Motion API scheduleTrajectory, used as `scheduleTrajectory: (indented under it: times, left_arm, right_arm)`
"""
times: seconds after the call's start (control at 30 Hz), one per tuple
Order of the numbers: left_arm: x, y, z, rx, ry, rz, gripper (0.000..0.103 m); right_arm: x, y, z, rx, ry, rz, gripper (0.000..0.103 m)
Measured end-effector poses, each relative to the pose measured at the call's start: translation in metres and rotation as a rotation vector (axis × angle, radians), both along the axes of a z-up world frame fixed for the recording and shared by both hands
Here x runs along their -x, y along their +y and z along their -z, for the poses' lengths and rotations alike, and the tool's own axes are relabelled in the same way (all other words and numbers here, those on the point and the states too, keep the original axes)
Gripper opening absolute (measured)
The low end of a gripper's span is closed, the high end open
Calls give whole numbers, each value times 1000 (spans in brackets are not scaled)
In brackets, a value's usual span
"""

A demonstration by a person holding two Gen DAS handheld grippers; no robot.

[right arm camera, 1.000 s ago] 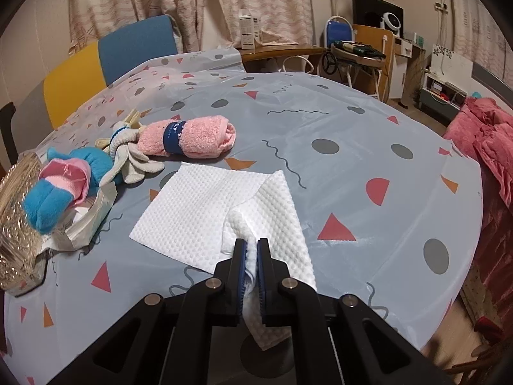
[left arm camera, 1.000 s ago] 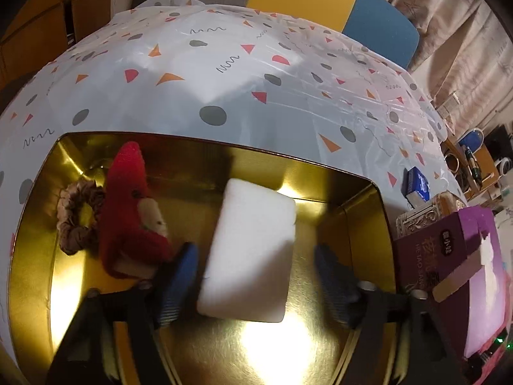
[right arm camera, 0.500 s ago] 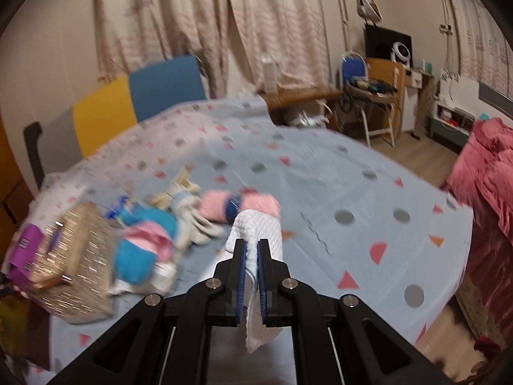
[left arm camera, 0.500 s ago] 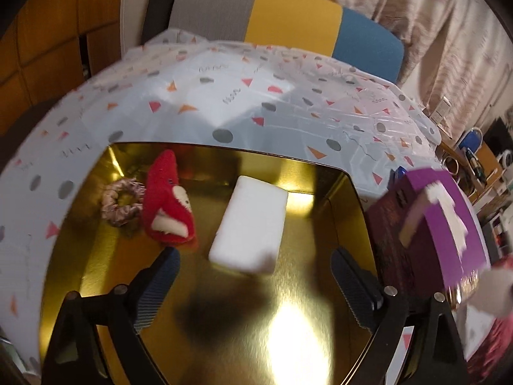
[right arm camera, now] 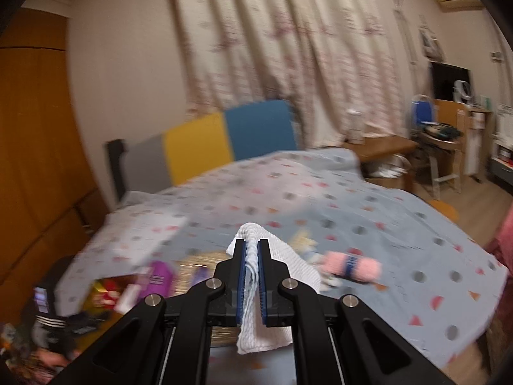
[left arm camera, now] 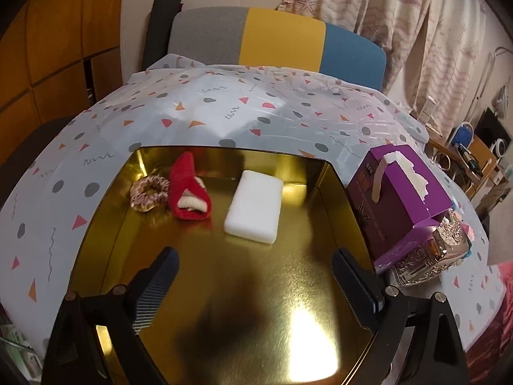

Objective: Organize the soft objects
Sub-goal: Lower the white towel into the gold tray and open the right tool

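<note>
Now the left gripper point(left arm camera: 253, 271), jaws just spread and empty, backs off the white foam block point(left arm camera: 254, 210) in the shiny gold tray point(left arm camera: 105, 224); the right gripper point(right arm camera: 252, 276), clamped on the white waffle cloth point(right arm camera: 256, 330), lifts it, probably traywards.

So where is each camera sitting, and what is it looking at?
Left wrist: sits on the left gripper, looking down into the gold tray with the white sponge, red sock and scrunchie; its wide-open fingers show, nothing between them.
Right wrist: sits on the right gripper, looking across the table; its fingers pinch the white cloth.
Shared: the patterned tablecloth, the purple box and the grey, yellow and blue chair back.
</note>
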State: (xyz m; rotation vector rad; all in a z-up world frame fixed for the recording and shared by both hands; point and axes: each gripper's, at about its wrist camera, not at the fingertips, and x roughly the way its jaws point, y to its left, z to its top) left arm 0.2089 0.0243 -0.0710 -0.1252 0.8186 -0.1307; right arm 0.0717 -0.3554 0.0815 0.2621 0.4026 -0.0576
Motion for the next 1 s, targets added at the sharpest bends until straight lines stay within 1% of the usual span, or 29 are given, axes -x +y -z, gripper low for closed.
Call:
scheduleTrajectory:
  times: [0.2, 0.3, 0.37, 0.4, 0.47, 0.53, 0.63, 0.8, 0.87, 1.0]
  left_arm:
    - [8, 15, 5, -7, 14, -36, 97]
    - [10, 26, 8, 3, 23, -71, 97]
    - [10, 32, 9, 8, 32, -91, 97]
    - [11, 35, 10, 13, 33, -99, 97]
    - [14, 42, 9, 23, 27, -116, 97]
    - [16, 48, 9, 22, 24, -133, 97]
    - [19, 61, 10, 25, 25, -171, 97]
    - [21, 83, 12, 50, 33, -226, 97]
    - [21, 89, 13, 61, 35, -238, 97]
    - [24, 95, 11, 60, 28, -245, 97]
  right_arm:
    - [1, 71, -44, -41, -63, -240, 5]
    - [-2, 104, -63, -92, -99, -346, 5]
    - [-6, 122, -72, -122, -115, -401, 5]
    - [-12, 132, -74, -133, -122, -409, 5]
    - [-29, 155, -74, -124, -117, -434, 5]
    - [-47, 175, -66, -128, -92, -457, 5]
    - [-79, 203, -44, -124, -24, -489, 5]
    - [-127, 247, 6, -12, 85, -484, 5]
    - [-142, 256, 27, 13, 131, -483, 5]
    - [-169, 275, 74, 111, 216, -458, 5]
